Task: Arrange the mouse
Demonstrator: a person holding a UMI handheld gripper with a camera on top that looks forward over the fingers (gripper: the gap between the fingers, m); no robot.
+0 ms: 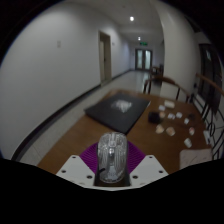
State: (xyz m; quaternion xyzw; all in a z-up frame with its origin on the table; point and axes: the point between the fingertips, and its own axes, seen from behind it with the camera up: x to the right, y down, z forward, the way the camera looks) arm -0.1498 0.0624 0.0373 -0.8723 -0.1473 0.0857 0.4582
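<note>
**Between your fingers: mouse held, long axis pointing fwd at the mat**

Between the two fingers of your gripper (111, 168) sits the mouse (112, 155), a pale, see-through-looking shell. It's raised above the table, w/ nothing under it that shows, so you're carrying it. Purple pads (92, 158) show at either side of it, and both fingers look pressed to its flanks w/ no gap; I read that as clamped on the mouse, not just standing round it.

Key relation: the mouse's long axis runs straight along your fingers, nose away from you. Dead ahead of that nose, and lower, lies the dark mat (123, 106) on the wooden table (75, 135). So the mat is fwd and down from the tool, not off to a side. The mat's edges sit skewed to your line, one corner toward you, so the mouse axis and the mat edges don't agree yet.

Judgement: if the mat is the target, you need a fwd-and-down move plus a small wrist twist to square the mouse w/ it. Can't tell from here how high you are over the surface, so ease down.

Beyond the mat and to your right there's a scatter of small white items (172, 118) and a dark one; too small to ID. Keep clear of those. Chairs (165, 87) stand behind the table, and a corridor runs on past them.
</note>
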